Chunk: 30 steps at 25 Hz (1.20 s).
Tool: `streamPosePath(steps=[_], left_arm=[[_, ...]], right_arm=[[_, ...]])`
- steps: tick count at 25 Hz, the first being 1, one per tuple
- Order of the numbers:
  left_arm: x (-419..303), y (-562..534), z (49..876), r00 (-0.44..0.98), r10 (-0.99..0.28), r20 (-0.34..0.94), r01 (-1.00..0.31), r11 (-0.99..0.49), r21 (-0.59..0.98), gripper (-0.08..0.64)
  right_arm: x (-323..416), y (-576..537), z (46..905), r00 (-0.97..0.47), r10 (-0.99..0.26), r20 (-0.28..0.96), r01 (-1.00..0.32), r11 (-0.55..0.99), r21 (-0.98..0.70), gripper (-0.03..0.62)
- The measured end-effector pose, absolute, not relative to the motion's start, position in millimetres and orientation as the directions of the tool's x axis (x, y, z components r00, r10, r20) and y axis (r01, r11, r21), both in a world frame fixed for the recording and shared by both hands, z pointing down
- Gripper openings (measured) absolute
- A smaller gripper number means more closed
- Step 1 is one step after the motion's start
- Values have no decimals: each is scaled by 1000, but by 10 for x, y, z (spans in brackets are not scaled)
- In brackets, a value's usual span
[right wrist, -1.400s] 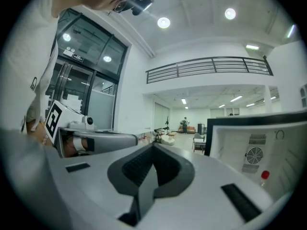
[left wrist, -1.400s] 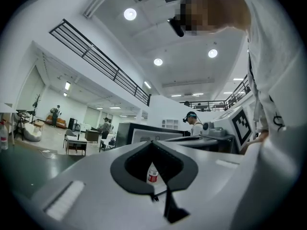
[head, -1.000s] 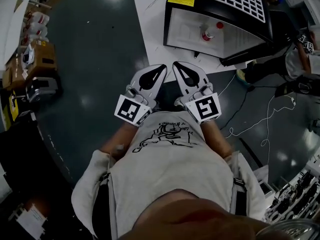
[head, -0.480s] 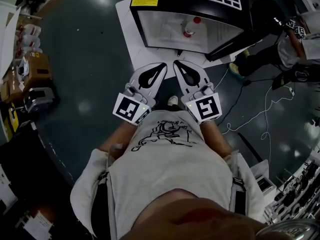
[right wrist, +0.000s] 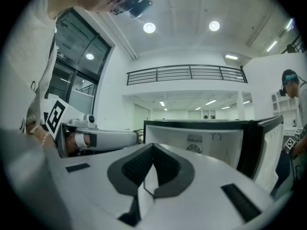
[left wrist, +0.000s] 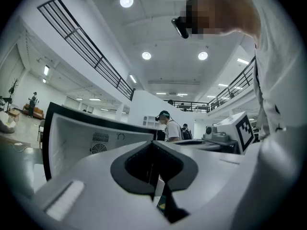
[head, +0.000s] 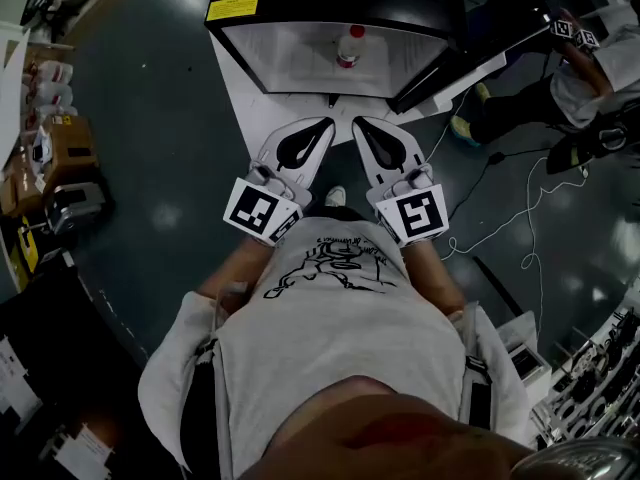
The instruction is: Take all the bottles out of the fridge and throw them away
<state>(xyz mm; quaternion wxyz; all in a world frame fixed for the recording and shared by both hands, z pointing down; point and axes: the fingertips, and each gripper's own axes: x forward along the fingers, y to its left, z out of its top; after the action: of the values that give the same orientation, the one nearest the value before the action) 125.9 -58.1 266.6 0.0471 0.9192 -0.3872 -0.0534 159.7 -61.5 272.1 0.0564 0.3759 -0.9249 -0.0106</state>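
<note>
Head view: overhead, facing steeply down past the wearer's torso [head: 335, 318] onto the left hand-held gripper [head: 328, 123], the right hand-held gripper [head: 357, 123] and the open fridge [head: 290, 53] ahead. Left gripper view and right gripper view: low, close behind own jaws, facing level. All three views share the fridge interior; each gripper view catches the other hand-held gripper alongside.

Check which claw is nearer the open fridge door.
Right. In the head view the right claw points at the fridge opening, just left of the door. The left claw sits beside it, farther from the door.
</note>
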Motion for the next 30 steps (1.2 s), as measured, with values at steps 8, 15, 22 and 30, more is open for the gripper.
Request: streamPosePath(steps=[8, 15, 22, 30], left_arm=[[1533, -616, 2709, 725, -688, -40, -676, -721, 154, 9], [1597, -709, 2754, 738, -673, -41, -659, -733, 166, 9], [1575, -821, 2839, 763, -646, -20, -634, -754, 173, 9], [1452, -948, 2910, 777, -630, -7, -620, -767, 166, 9]], right_arm=[[1882, -627, 2750, -678, -728, 101, -728, 684, 42, 8], [1927, -685, 2812, -655, -748, 111, -751, 660, 18, 8], [1869, -836, 2876, -632, -766, 120, -771, 637, 9, 9], [1741, -954, 2947, -617, -777, 124, -782, 623, 5, 9]])
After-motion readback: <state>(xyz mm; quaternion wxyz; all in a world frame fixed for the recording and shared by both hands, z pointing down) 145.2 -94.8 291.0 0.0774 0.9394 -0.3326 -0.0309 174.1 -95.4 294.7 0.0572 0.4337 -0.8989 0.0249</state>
